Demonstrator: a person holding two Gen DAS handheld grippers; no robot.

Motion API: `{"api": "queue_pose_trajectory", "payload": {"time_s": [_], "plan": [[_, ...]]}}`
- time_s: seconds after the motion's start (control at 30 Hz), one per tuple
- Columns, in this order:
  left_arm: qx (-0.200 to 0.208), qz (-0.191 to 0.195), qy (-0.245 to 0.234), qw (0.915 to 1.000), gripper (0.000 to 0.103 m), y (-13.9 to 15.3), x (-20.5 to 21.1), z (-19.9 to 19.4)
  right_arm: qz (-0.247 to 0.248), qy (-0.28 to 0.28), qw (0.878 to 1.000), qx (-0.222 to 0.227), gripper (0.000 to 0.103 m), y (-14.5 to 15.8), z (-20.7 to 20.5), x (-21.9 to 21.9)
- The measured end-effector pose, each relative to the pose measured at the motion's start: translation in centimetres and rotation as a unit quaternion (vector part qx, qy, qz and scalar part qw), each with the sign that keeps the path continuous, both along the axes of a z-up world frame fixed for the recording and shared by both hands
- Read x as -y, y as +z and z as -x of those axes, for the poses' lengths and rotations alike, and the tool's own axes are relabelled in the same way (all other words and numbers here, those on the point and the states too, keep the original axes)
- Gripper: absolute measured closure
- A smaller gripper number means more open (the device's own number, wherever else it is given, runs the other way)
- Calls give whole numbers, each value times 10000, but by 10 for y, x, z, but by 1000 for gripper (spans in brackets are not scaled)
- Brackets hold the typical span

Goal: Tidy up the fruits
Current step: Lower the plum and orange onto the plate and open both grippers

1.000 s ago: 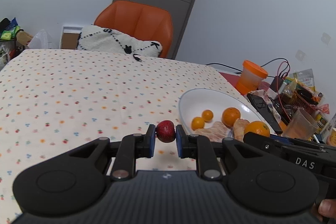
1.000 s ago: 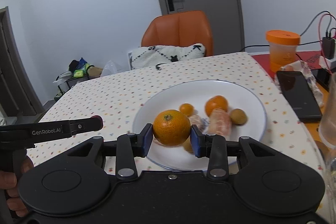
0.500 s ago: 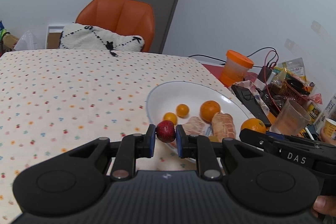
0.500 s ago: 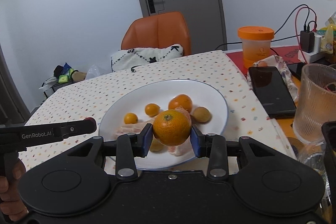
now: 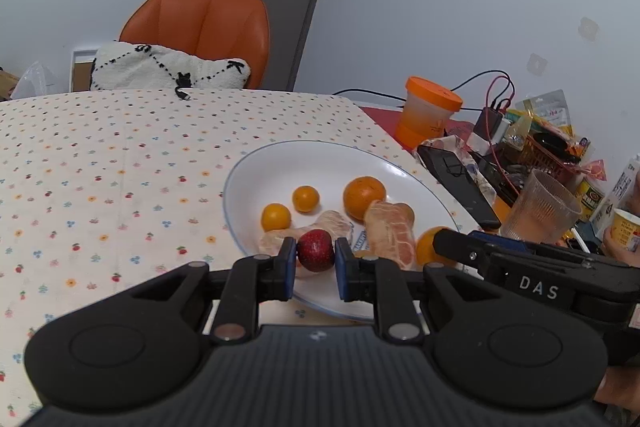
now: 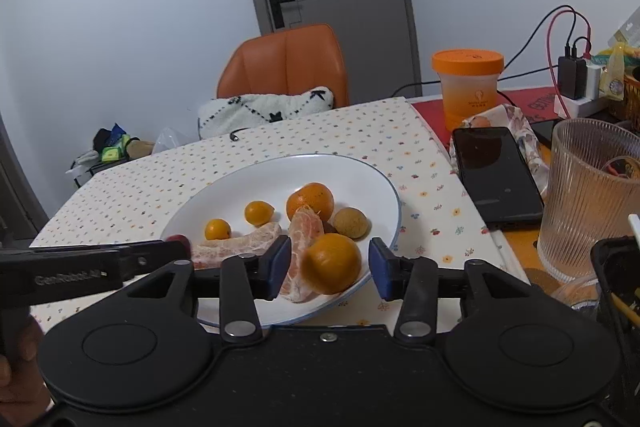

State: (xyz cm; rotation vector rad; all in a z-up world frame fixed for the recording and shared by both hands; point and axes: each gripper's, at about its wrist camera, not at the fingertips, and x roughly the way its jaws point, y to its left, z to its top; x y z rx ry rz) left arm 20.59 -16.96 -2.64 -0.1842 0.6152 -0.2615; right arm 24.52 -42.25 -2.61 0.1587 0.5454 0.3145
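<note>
Strawberry (image 5: 315, 255) sits pinched between my left claw (image 5: 315, 269) pads in the left wrist view, jaws closed on it, hanging just over the near rim of the plate (image 5: 280, 171). On the plate: two kumquats (image 5: 276, 217), a mandarin (image 5: 364, 197), peeled segments (image 5: 390, 231). The right claw's arm crosses low right, with an orange (image 5: 428, 249) peeking behind it. Step in hand, as I judge it: get the berry onto the plate. I'd ease forward to the bare white patch left of the kumquats, lower until it nearly touches, then part the jaws slowly, since the berry is soft and a squeeze or a drop would bruise it. Phone (image 5: 456, 183) and glass (image 5: 540, 207) sit right of the plate; I'd keep clear of them.

Right wrist view: right claw (image 6: 330, 267) is spread wide, pads well apart from the orange (image 6: 330, 263), which rests on the near plate edge (image 6: 360, 175) against a segment (image 6: 306, 227). So nothing is gripped there. Orange looks near the rim and is round, so it may roll; I'd back the right claw straight out without nudging it. A brown fruit (image 6: 351, 223) lies beside the mandarin (image 6: 310, 201). Left claw's arm (image 6: 92, 267) comes in from the left with the berry's red tip (image 6: 179, 239) showing, close to my right finger, so I'd move one side at a time. Desk (image 6: 160, 179) around the plate has no loose fruit that I can see.
</note>
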Motion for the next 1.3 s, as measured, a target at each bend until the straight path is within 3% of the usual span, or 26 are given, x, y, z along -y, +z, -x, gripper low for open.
{"api": "queue_pose_trajectory", "payload": {"time_s": [0.3,0.97,1.17,1.3], "plan": [[-50,-53,-46,10000,80,-1,12,1,-85,146,9999,-4,58,1,8,3],[1,-10,594,9982,66,10,-31,19,-143,385,9992,-8,53,8,19,-16],[31,-27,905,9959,52,12,-48,29,-149,489,9987,36,47,12,25,-21],[26,-136,1110,9937,32,13,-55,36,-183,567,9982,114,42,15,32,-23]]}}
